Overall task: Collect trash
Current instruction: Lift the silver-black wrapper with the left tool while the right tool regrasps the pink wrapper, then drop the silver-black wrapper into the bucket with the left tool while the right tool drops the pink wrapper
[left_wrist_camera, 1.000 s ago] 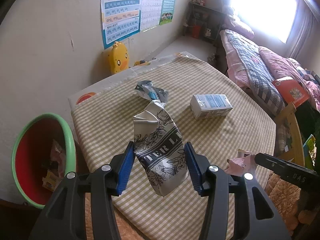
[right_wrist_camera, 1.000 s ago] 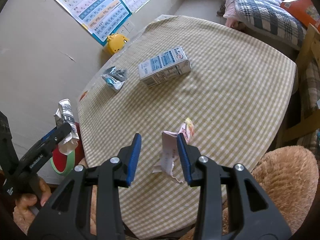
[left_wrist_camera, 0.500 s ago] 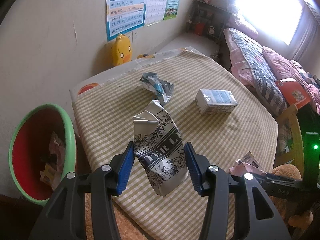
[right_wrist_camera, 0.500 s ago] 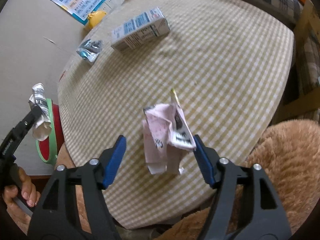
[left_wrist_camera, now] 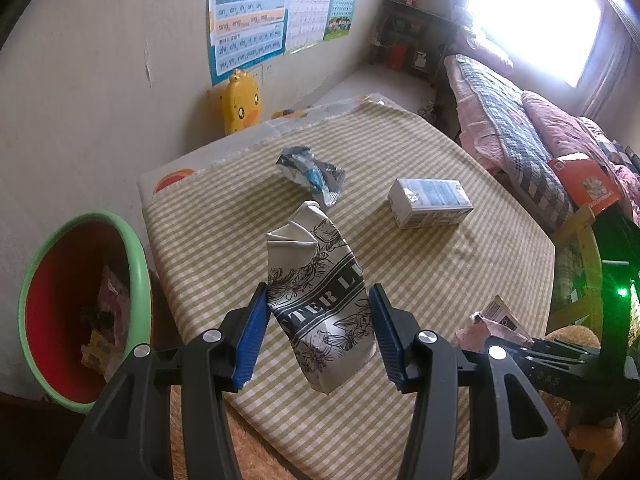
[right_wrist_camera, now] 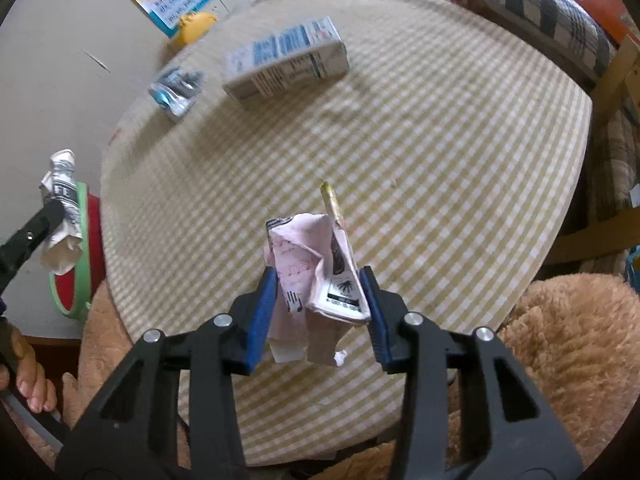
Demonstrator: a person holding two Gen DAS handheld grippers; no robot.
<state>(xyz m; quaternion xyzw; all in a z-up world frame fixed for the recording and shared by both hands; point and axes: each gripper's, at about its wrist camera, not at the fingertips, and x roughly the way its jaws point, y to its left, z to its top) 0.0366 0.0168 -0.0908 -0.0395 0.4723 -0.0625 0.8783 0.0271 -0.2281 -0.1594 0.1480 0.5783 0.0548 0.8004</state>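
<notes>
Legible text is limited. The white crumpled carton (left_wrist_camera: 320, 300) with black floral print, clamped in the left gripper (left_wrist_camera: 318, 336), shows the letters "TER L". The wall poster (left_wrist_camera: 248, 24) lettering and the milk carton (left_wrist_camera: 430, 202) print are unreadable.

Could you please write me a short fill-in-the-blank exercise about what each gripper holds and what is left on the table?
1. The left gripper is shut on a black-and-white ____.
2. The right gripper is shut on a crumpled ____ wrapper.
3. The trash bin has a ____ rim.
4. The milk carton lies on the checked ____.

Missing words: bag; pink; green; tablecloth
</notes>
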